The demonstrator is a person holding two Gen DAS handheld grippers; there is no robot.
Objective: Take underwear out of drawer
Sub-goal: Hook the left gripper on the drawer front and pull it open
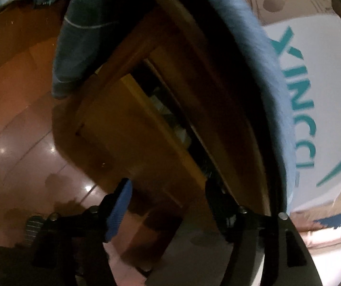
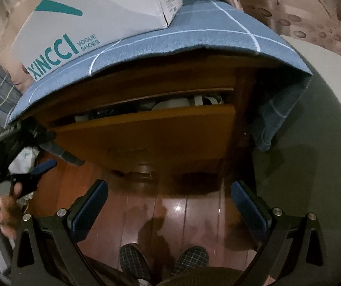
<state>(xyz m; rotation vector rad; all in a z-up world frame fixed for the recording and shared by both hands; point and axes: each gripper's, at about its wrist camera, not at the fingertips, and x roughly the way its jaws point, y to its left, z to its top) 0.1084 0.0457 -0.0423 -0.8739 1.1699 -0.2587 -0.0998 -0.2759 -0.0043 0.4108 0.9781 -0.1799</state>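
A wooden nightstand's drawer (image 2: pixel 146 131) is pulled open a little; white and dark folded clothes (image 2: pixel 170 104) show in the gap. In the left wrist view the same drawer (image 1: pixel 132 124) appears tilted, with clothes (image 1: pixel 168 114) dim inside. My right gripper (image 2: pixel 168 205) is open and empty, held low in front of the drawer above the floor. My left gripper (image 1: pixel 168 188) is open and empty, close to the drawer's left end; it also shows in the right wrist view (image 2: pixel 39 169) at the left edge, held by a hand.
A blue checked cloth (image 2: pixel 194 33) covers the nightstand top, with a white XINCCI shoe box (image 2: pixel 94 16) on it. Glossy wooden floor (image 2: pixel 170 219) lies below. My slippered feet (image 2: pixel 163 257) stand in front. A grey wall (image 2: pixel 301 143) is at the right.
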